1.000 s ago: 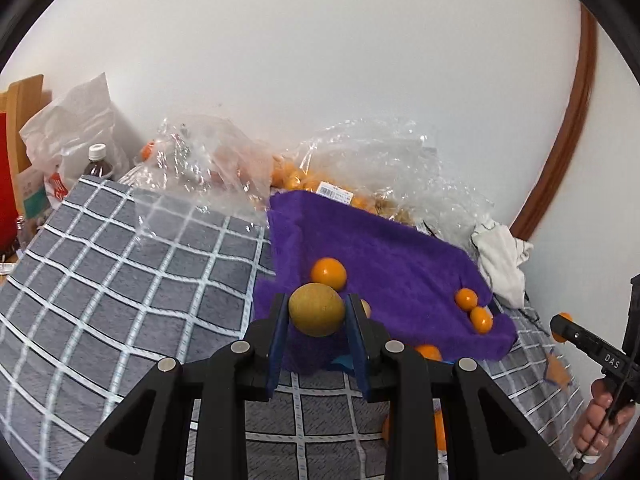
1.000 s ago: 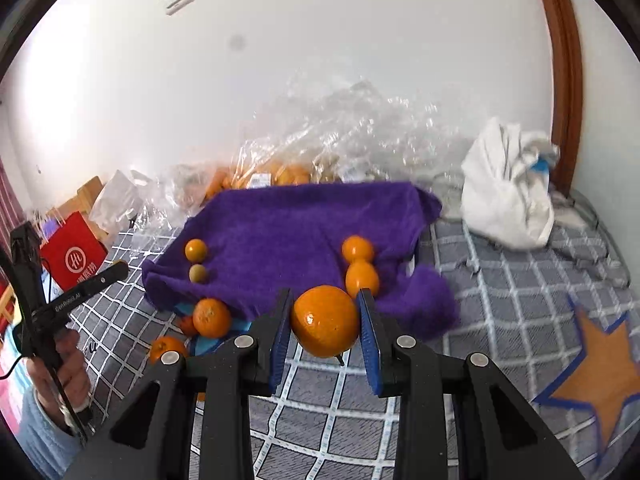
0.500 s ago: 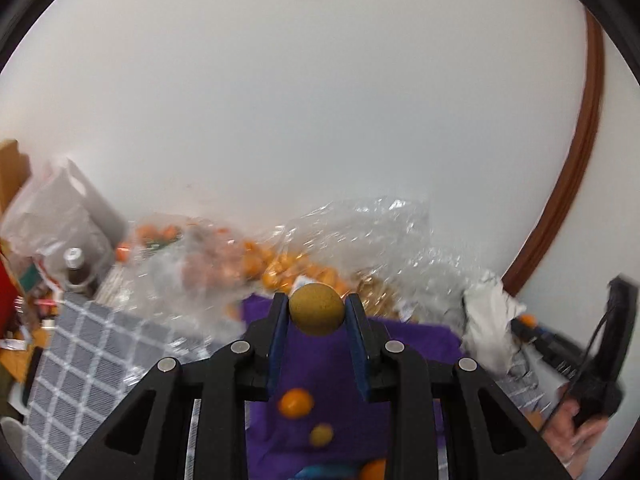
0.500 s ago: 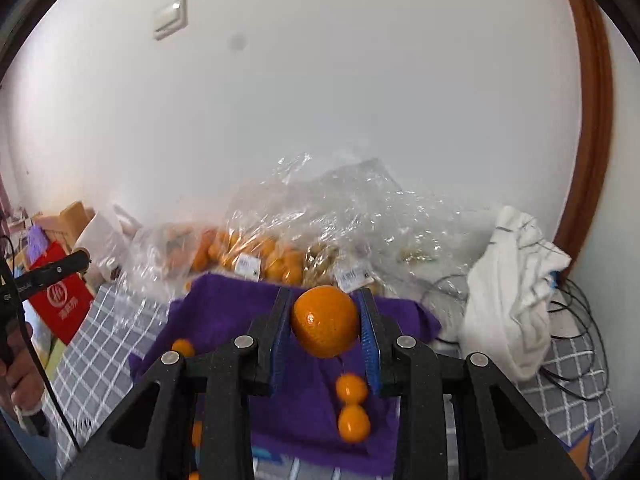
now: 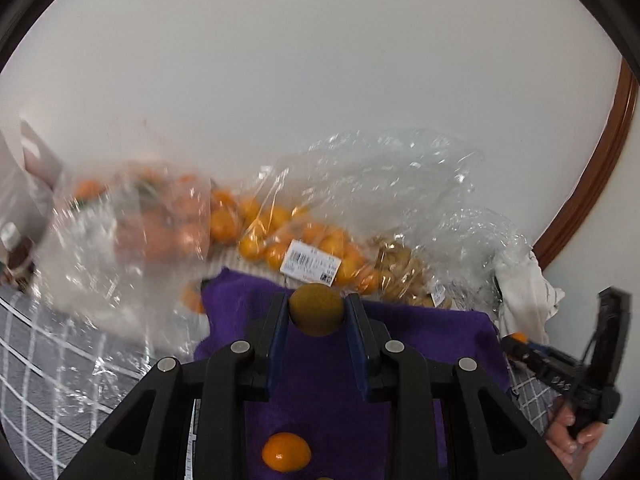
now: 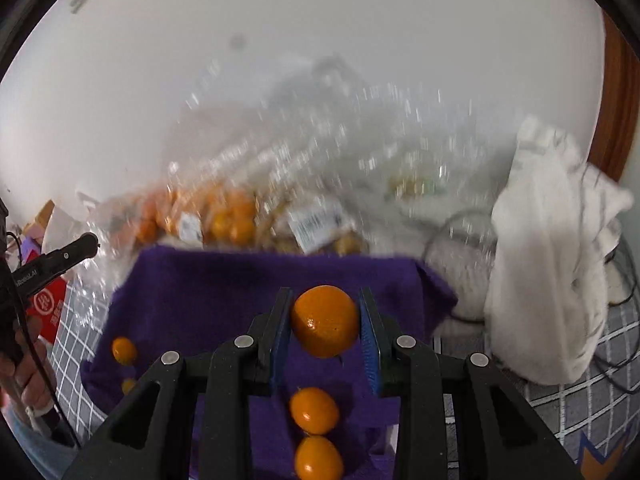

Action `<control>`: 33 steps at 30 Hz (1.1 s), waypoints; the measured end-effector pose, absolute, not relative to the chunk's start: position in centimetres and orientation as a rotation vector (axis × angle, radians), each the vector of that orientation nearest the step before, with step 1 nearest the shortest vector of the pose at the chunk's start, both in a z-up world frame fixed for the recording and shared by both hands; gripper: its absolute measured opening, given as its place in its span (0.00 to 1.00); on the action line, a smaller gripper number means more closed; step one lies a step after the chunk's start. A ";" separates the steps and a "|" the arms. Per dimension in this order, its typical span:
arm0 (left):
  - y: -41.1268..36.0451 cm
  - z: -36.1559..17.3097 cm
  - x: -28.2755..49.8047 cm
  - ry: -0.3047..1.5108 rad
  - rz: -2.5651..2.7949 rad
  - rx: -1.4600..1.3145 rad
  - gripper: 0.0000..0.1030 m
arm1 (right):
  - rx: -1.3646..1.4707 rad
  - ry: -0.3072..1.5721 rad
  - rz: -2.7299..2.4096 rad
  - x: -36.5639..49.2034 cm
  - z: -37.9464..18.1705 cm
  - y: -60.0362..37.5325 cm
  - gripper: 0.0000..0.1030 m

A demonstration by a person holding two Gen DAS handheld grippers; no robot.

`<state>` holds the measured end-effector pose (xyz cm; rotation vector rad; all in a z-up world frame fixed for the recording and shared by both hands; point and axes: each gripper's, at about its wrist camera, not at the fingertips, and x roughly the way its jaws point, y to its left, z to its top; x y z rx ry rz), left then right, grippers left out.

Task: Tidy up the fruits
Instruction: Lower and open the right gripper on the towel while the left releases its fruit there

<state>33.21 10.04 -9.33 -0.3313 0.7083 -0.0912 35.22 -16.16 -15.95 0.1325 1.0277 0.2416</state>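
My left gripper (image 5: 317,311) is shut on a small olive-brown round fruit (image 5: 317,309), held above the far part of the purple towel (image 5: 432,344). An orange (image 5: 286,457) lies on the towel below it. My right gripper (image 6: 325,322) is shut on a large orange (image 6: 325,321), held above the purple towel (image 6: 208,292). Two small oranges (image 6: 314,410) lie on the towel under it, and another (image 6: 124,350) lies at the left. Clear plastic bags of oranges (image 5: 280,236) sit behind the towel against the wall.
A white cloth bundle (image 6: 548,264) and cables lie right of the towel. A grey checked bedcover (image 5: 48,364) lies under everything. A red bag (image 6: 48,304) and boxes stand at the left. The other hand-held gripper (image 5: 560,364) shows at the right edge.
Both grippers have moved forward toward the bags at the wall, still holding their fruits. The bags now fill more of both views.
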 end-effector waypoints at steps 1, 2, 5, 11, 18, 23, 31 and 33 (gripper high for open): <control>10.2 -9.6 33.5 0.723 -0.090 -0.328 0.26 | 0.134 1.045 0.248 35.3 -16.8 -16.3 0.31; 10.4 -9.9 33.7 0.736 -0.084 -0.316 0.26 | 0.132 1.062 0.250 35.4 -17.4 -16.3 0.31; 11.2 -11.1 34.3 0.780 -0.078 -0.331 0.26 | 0.125 1.111 0.242 36.0 -19.5 -16.1 0.31; 10.1 -13.1 35.2 0.865 -0.105 -0.269 0.26 | 0.087 1.147 0.247 36.0 -21.1 -15.2 0.31; 7.8 -15.5 35.9 0.963 -0.098 -0.183 0.26 | 0.049 1.154 0.246 36.1 -21.1 -14.7 0.31; 7.4 -15.8 36.0 0.971 -0.082 -0.160 0.26 | 0.040 1.146 0.256 36.0 -20.7 -14.5 0.32; 7.6 -16.5 36.5 0.996 -0.051 -0.152 0.27 | 0.034 1.110 0.237 35.6 -19.6 -14.5 0.41; 7.6 -16.5 36.5 1.003 -0.047 -0.149 0.27 | 0.041 1.103 0.226 35.6 -19.3 -14.8 0.41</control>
